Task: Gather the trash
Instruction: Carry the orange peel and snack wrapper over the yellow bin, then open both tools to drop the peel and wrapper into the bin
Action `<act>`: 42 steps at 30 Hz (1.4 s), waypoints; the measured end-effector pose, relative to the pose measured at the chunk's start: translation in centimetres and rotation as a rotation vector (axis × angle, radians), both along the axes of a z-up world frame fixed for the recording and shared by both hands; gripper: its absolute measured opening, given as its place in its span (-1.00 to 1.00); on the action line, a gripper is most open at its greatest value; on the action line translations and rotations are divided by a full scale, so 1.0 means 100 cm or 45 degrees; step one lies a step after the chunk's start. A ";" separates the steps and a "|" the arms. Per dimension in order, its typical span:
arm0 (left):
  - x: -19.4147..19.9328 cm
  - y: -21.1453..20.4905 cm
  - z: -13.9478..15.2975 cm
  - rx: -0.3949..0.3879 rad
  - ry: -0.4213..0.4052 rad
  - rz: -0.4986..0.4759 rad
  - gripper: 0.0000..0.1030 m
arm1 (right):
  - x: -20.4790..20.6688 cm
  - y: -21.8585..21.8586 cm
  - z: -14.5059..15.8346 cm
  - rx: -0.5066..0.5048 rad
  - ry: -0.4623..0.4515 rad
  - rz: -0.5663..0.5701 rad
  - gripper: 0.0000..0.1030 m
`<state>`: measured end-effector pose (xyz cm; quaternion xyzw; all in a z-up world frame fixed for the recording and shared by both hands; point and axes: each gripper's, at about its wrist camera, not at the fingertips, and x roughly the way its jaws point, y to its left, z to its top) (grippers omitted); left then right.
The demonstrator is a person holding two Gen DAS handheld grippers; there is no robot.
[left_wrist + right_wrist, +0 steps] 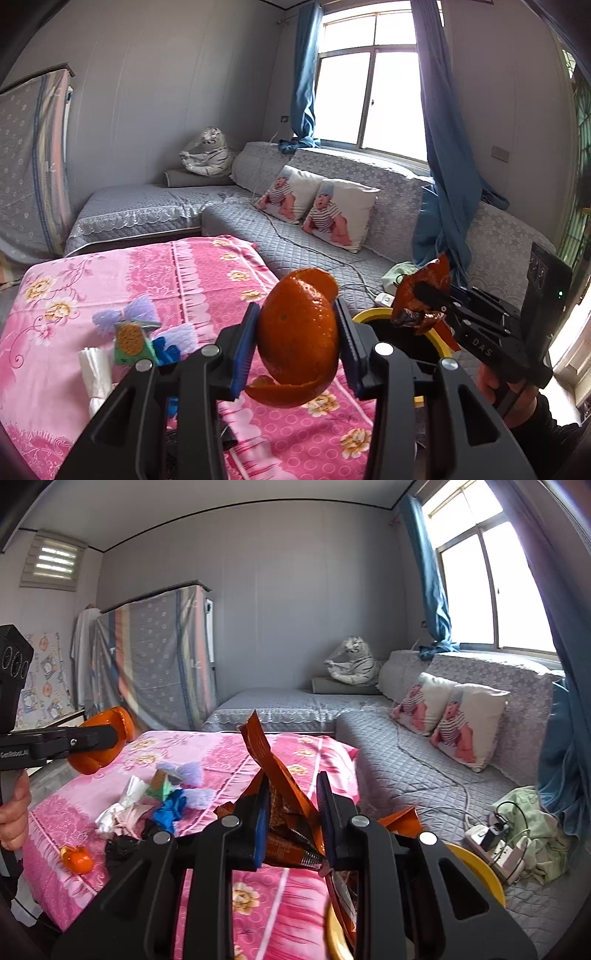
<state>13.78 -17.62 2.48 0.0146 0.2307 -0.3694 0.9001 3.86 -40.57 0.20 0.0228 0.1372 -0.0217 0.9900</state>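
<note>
Orange peel (297, 339), curled and clamped in the left gripper (297, 347), and the crumpled orange foil wrapper (291, 812) pinched in the right gripper (293, 819), are held beside the yellow-rimmed bin (373, 315), apparently for dropping in.

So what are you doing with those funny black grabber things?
Picking up trash. The left gripper is shut on a curled orange peel, and the right gripper is shut on a crumpled orange snack wrapper. Both hang near the yellow-rimmed bin. More scraps, like a blue crumpled bag, lie on the pink flowered cloth.
</note>
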 end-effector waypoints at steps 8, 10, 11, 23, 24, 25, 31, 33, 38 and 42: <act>0.007 -0.070 0.008 -0.017 0.013 -0.138 -0.26 | -0.015 -0.061 0.007 0.044 -0.020 -0.224 -0.56; 0.010 -0.086 0.006 -0.019 0.029 -0.165 -0.26 | -0.017 -0.072 0.006 0.051 -0.020 -0.265 -0.56; 0.011 -0.094 0.005 -0.017 0.034 -0.178 -0.26 | -0.018 -0.077 0.006 0.058 -0.020 -0.286 -0.56; 0.020 -0.178 -0.036 0.033 0.114 -0.292 -0.26 | -0.009 -0.135 -0.023 0.154 0.052 -0.512 -0.56; 0.022 -0.183 -0.043 0.040 0.134 -0.303 -0.26 | -0.008 -0.139 -0.026 0.162 0.063 -0.522 -0.56; 0.023 -0.188 -0.049 0.050 0.154 -0.312 -0.26 | -0.007 -0.143 -0.030 0.164 0.075 -0.535 -0.56; 0.025 -0.211 -0.079 0.104 0.197 -0.327 -0.26 | 0.000 -0.164 -0.051 0.189 0.146 -0.609 -0.55; 0.026 -0.218 -0.087 0.122 0.213 -0.334 -0.26 | 0.004 -0.173 -0.060 0.213 0.185 -0.629 -0.55; 0.024 -0.231 -0.102 0.162 0.236 -0.359 -0.26 | 0.009 -0.187 -0.083 0.263 0.247 -0.652 -0.55; 0.024 -0.239 -0.114 0.193 0.258 -0.375 -0.26 | 0.012 -0.194 -0.096 0.288 0.279 -0.664 -0.55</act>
